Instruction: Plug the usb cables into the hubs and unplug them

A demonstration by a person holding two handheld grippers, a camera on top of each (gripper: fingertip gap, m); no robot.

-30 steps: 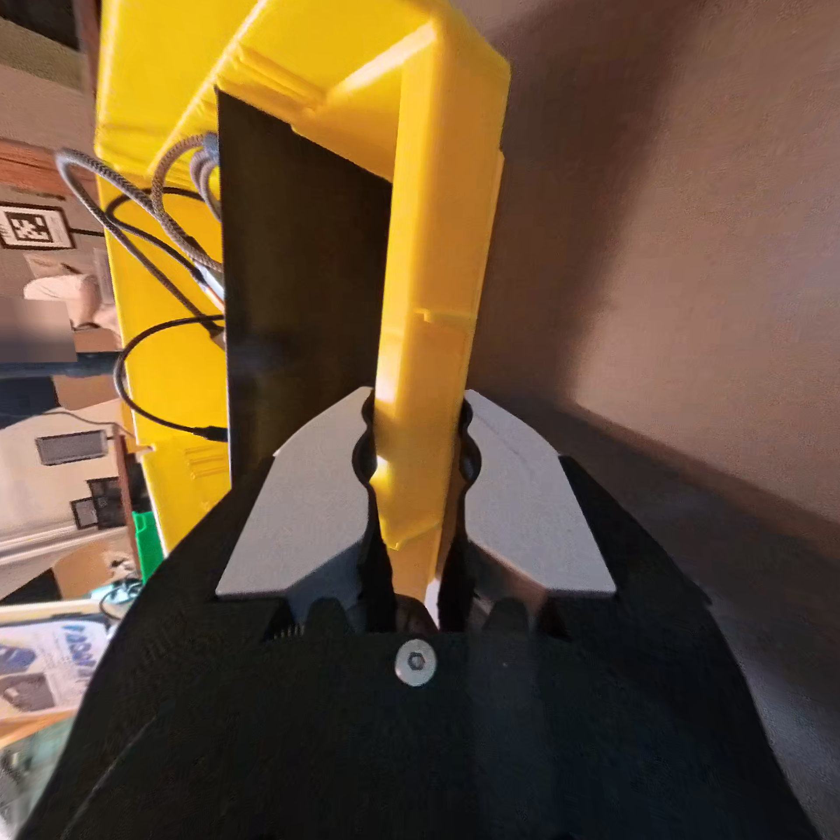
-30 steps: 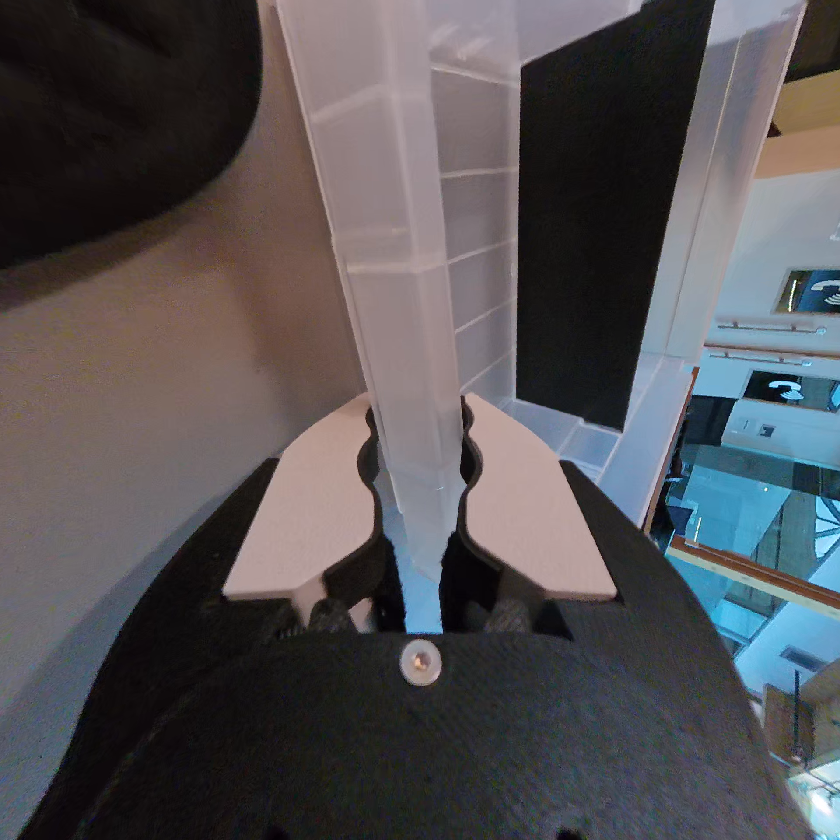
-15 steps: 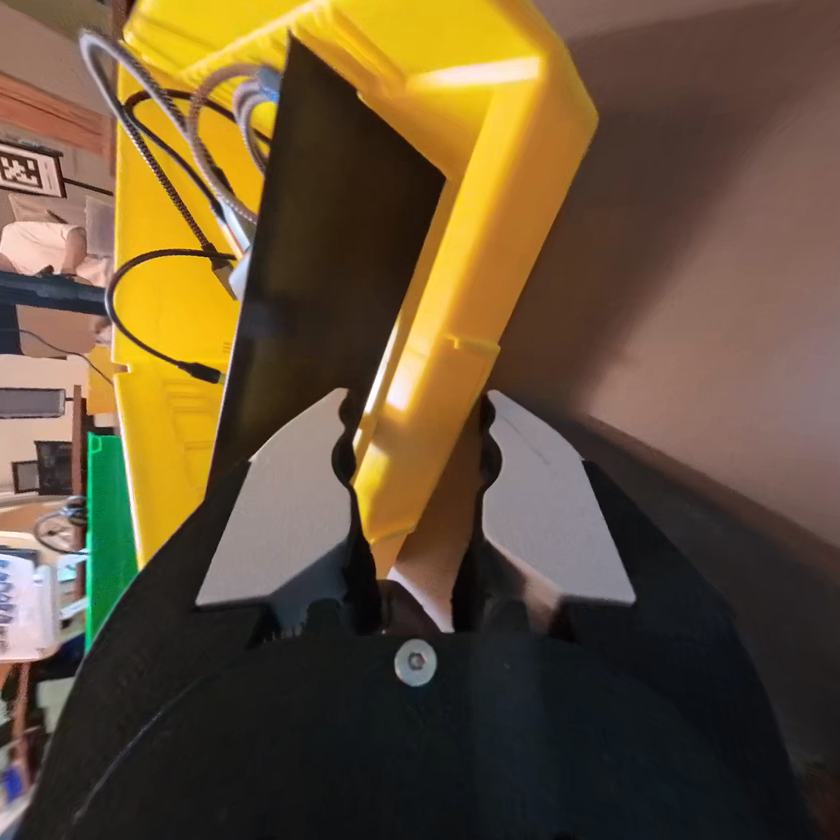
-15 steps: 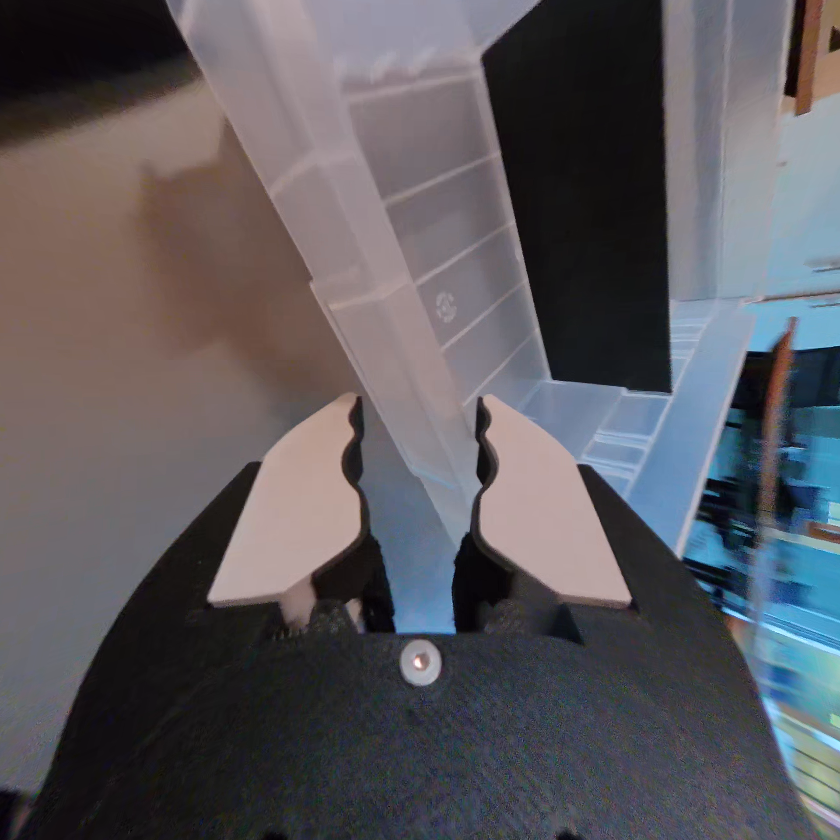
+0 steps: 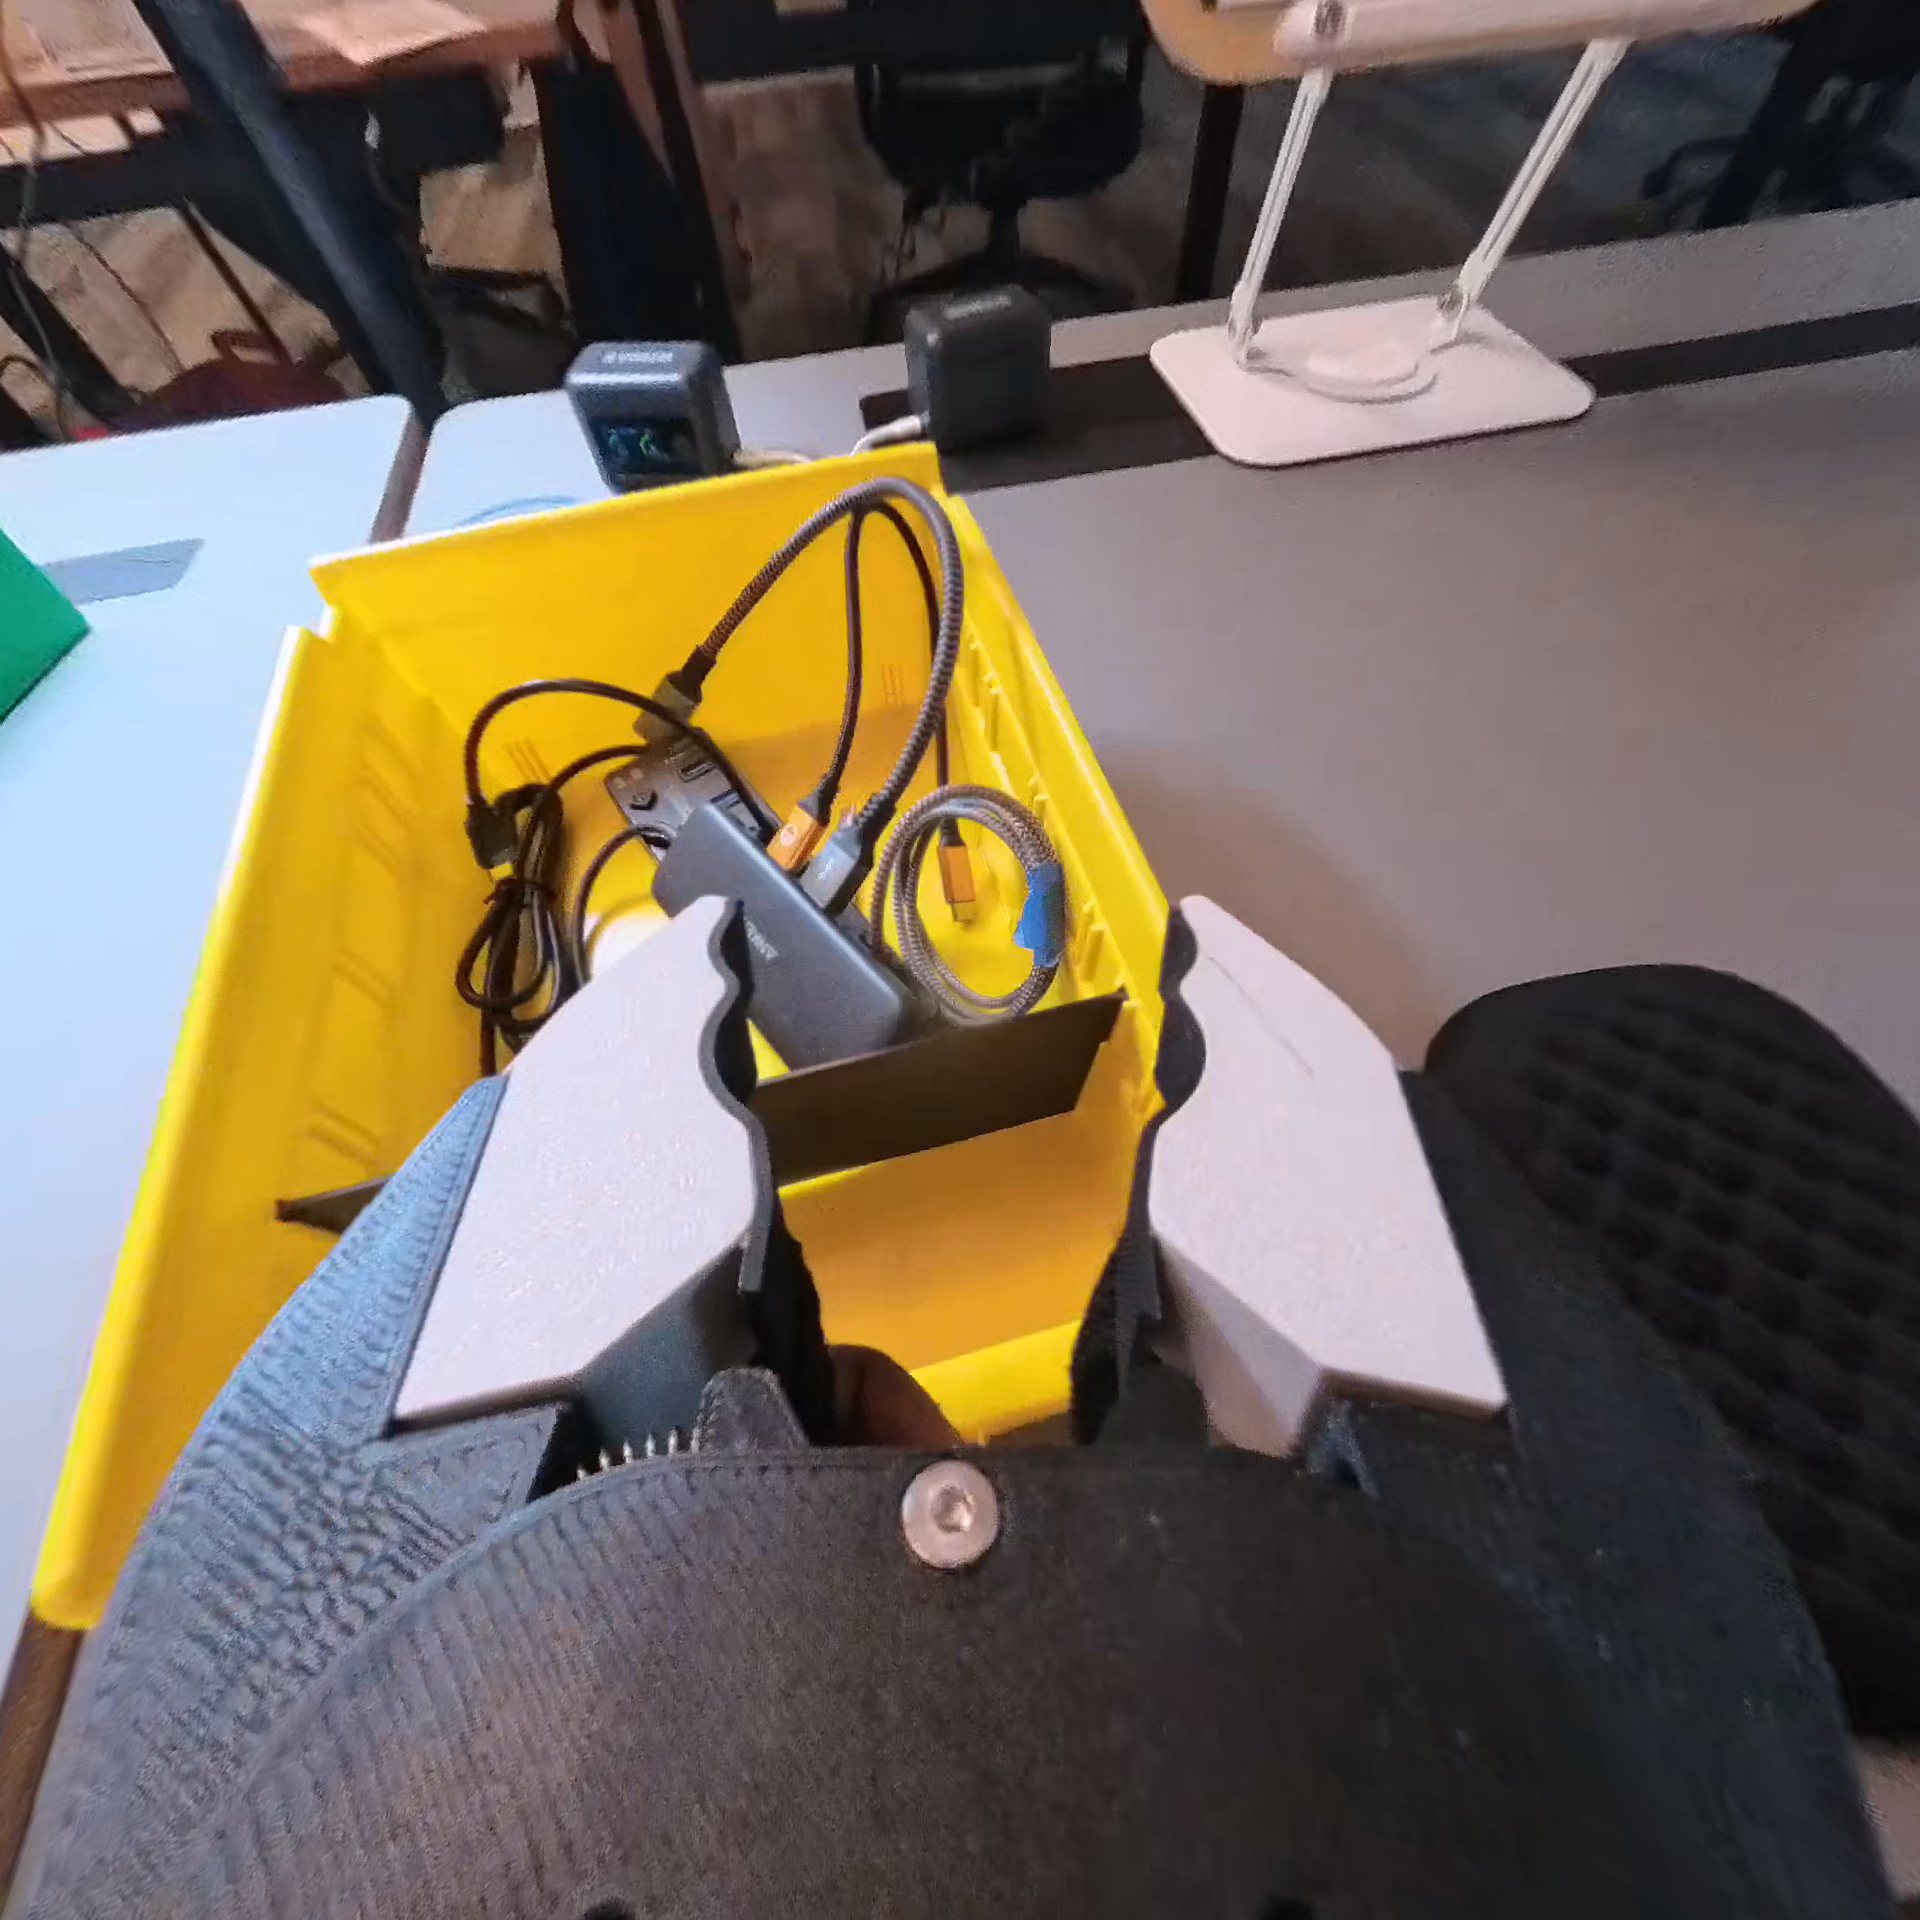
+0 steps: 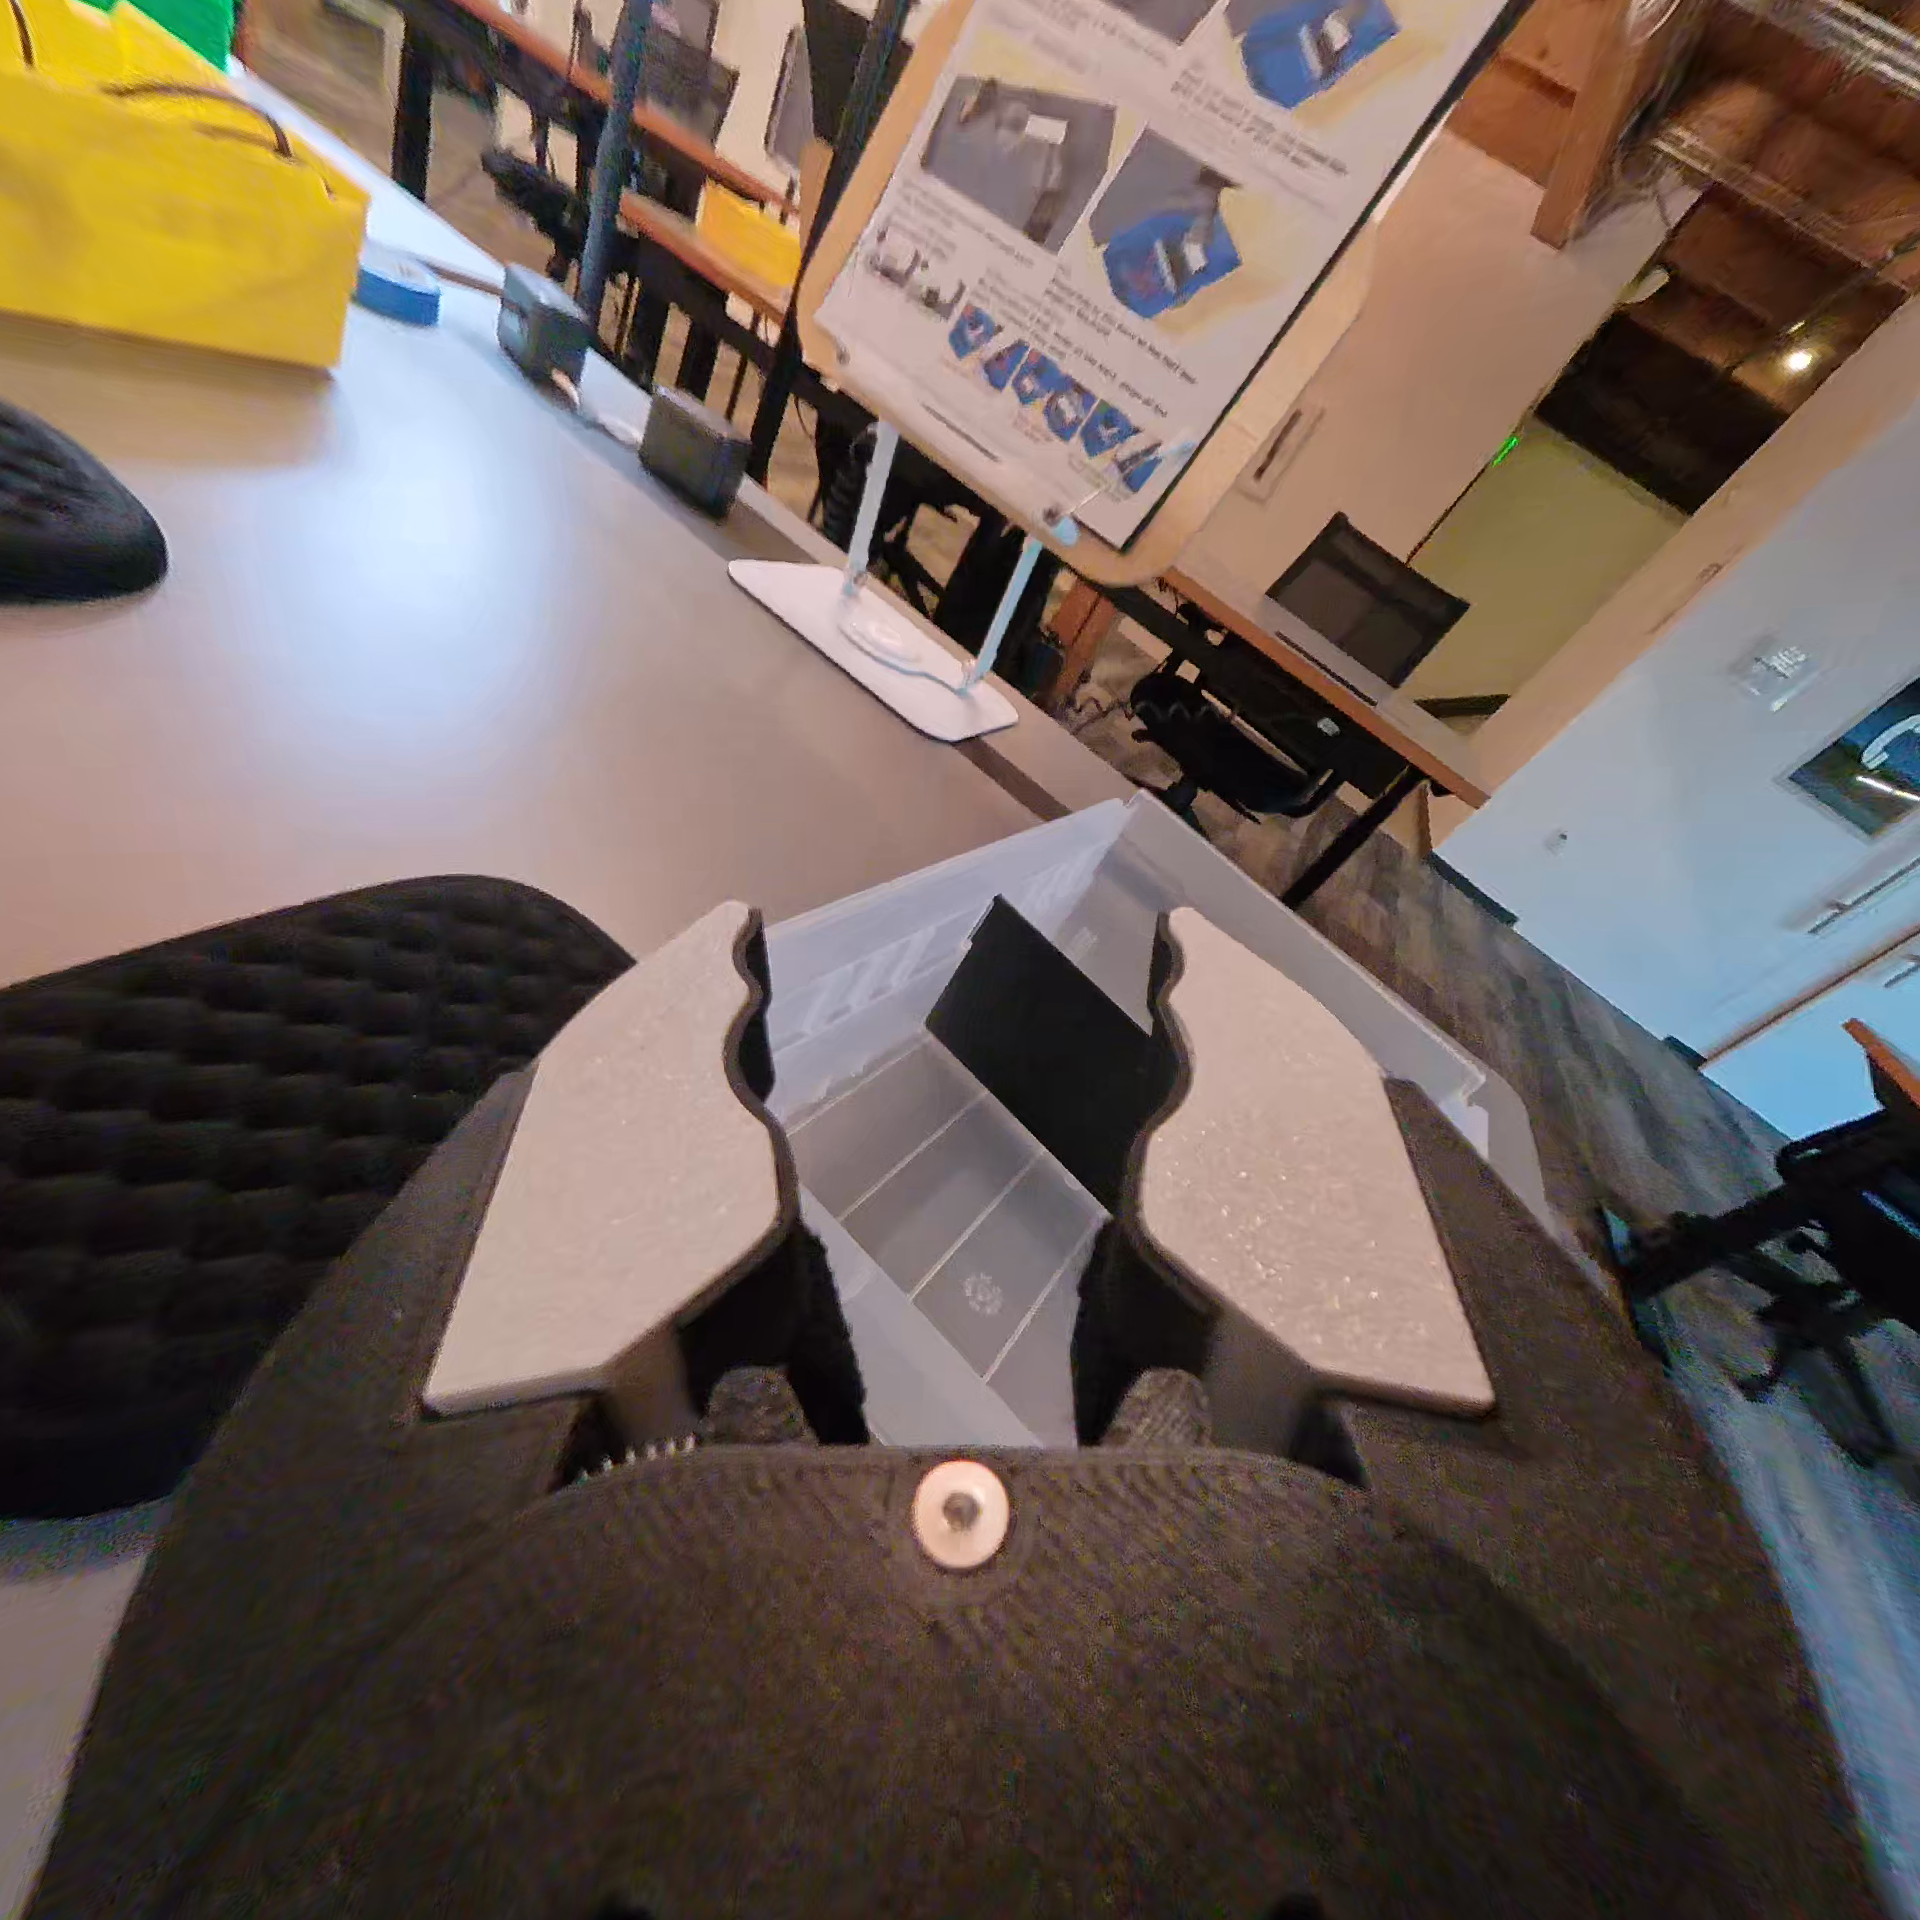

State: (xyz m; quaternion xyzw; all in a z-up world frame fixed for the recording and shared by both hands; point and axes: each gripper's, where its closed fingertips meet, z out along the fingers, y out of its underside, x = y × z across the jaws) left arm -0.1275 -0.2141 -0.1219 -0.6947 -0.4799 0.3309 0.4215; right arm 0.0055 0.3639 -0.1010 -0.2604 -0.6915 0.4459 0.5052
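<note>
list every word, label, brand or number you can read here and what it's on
Nothing is legible enough to quote.
Grey slab-shaped usb hub in the yellow plastic bin: small white print, partly hidden.
Dark cube device with lit screen: print and display blurred.
Illustrated board on a stand: text too small.
Clear plastic bin: round moulded mark, unreadable.
White wall sign: blurred.

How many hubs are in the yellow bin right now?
2. A grey hub leans on the black divider mid-bin; a black hub lies just behind it, partly covered by cables. More could be hidden beneath.
</note>
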